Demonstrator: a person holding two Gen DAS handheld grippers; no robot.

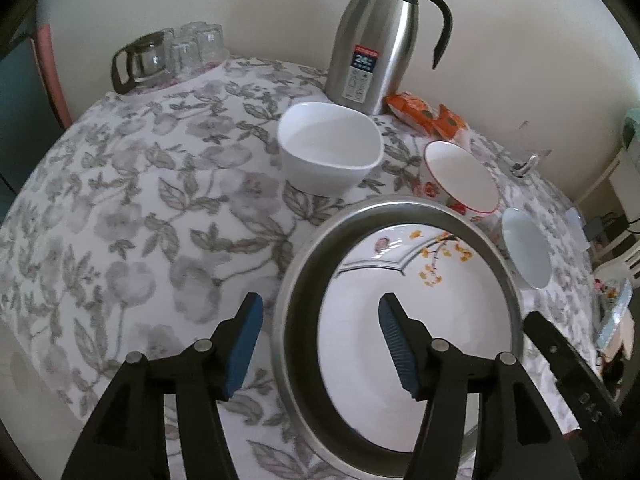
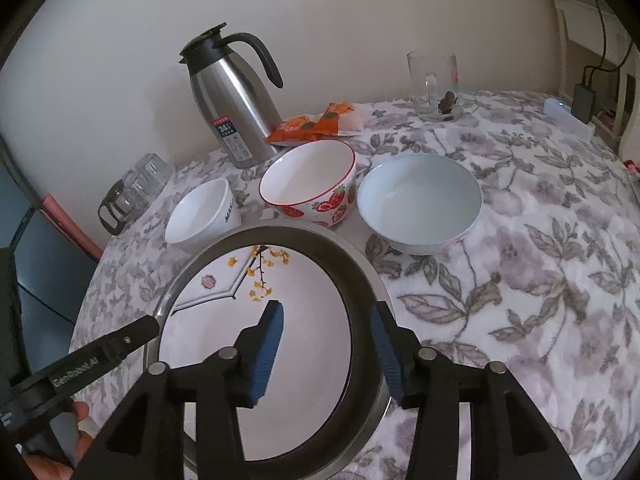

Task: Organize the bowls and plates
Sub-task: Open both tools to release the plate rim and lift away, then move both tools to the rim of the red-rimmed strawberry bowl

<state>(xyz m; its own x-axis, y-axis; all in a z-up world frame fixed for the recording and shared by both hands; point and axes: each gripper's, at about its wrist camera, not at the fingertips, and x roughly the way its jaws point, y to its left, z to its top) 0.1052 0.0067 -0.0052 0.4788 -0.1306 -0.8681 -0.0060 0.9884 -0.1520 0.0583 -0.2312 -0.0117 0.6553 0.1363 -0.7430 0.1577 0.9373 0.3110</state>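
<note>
A white plate with yellow flowers (image 1: 432,320) (image 2: 280,304) lies inside a round metal tray (image 1: 304,264) (image 2: 360,280) at the table's near edge. My left gripper (image 1: 320,344) is open and straddles the tray's left rim. My right gripper (image 2: 328,348) is open and straddles the tray's right rim. Behind the tray stand a white square bowl (image 1: 330,146) (image 2: 202,216), a strawberry bowl (image 1: 460,178) (image 2: 310,182) and a pale blue bowl (image 1: 526,254) (image 2: 420,200), all empty and upright.
A steel thermos jug (image 1: 380,40) (image 2: 232,96) and orange snack packets (image 1: 424,114) (image 2: 316,122) sit at the back by the wall. A glass pot and tumblers (image 1: 168,56) (image 2: 132,192) stand far left. A glass mug (image 2: 434,86) stands far right. A floral cloth (image 1: 140,200) covers the table.
</note>
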